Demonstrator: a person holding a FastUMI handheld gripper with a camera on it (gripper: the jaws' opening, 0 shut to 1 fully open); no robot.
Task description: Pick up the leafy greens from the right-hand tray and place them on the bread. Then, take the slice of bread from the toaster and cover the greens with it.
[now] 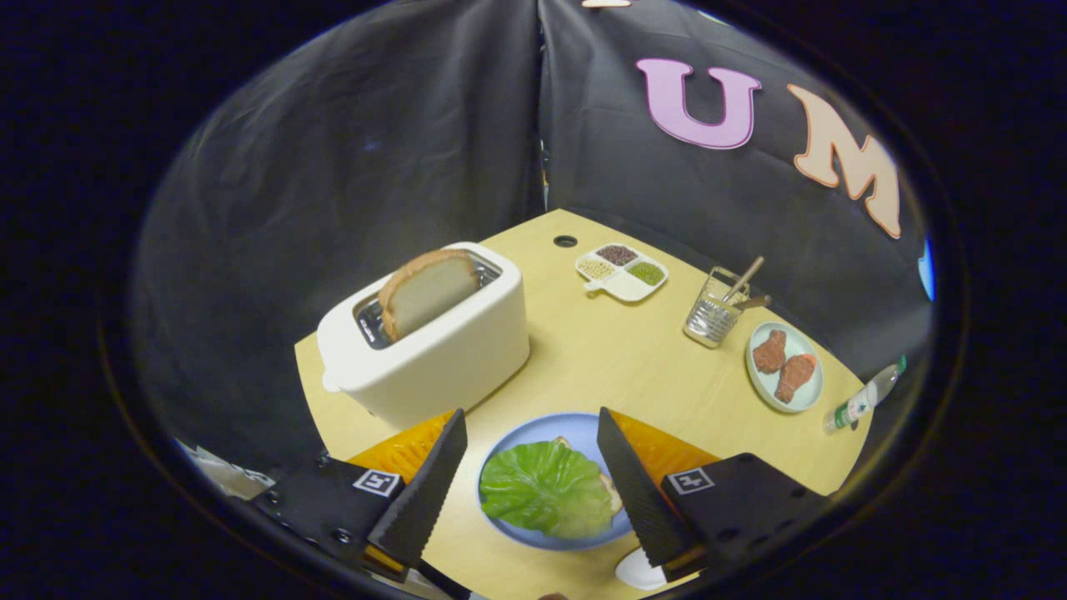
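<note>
below, tongs (530, 433) released, fingers apart over a blue plate (517, 442); greens (546, 489) lie on bread (611, 492) between them. beyond, a slice (427, 292) stands in the toaster (433, 342).

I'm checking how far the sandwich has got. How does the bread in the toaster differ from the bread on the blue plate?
The toaster bread stands on edge, tilted in the white toaster; the plate bread lies flat on the blue plate. The toaster bread is bare; the plate bread is nearly hidden under the leafy greens. The plate bread sits between the open gripper fingers; the toaster bread is beyond them. Both have a tan crust.
</note>
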